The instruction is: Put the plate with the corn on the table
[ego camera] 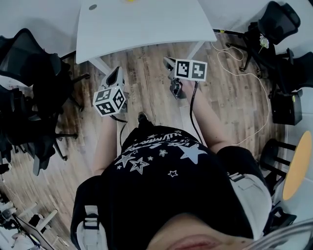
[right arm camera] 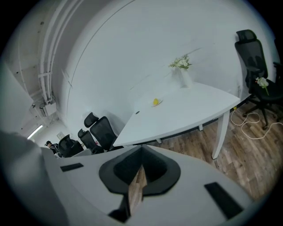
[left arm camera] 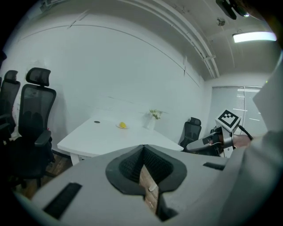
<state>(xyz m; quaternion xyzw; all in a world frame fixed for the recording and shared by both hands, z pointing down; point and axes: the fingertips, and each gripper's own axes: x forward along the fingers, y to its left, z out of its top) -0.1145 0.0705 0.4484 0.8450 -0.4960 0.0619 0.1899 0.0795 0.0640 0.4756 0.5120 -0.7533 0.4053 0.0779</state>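
Note:
A small plate with yellow corn [left arm camera: 122,126] lies on the white table [left arm camera: 93,139], toward its far side; the right gripper view shows the same plate [right arm camera: 156,102], and only its yellow edge [ego camera: 129,1] reaches the top of the head view. Both grippers hang over the wooden floor, short of the table's [ego camera: 142,24] near edge. My left gripper [ego camera: 116,74] is shut with nothing in it, its pads [left arm camera: 132,165] meeting. My right gripper [ego camera: 168,61] is shut and empty too, its pads [right arm camera: 128,170] closed to a slit. It also shows in the left gripper view, right gripper [left arm camera: 189,147].
Black office chairs stand at the left [ego camera: 29,73] and at the back right [ego camera: 279,19]. A white cable [ego camera: 244,73] lies looped on the floor at the right. A vase of flowers [right arm camera: 182,70] and a small dark disc [ego camera: 93,7] are on the table.

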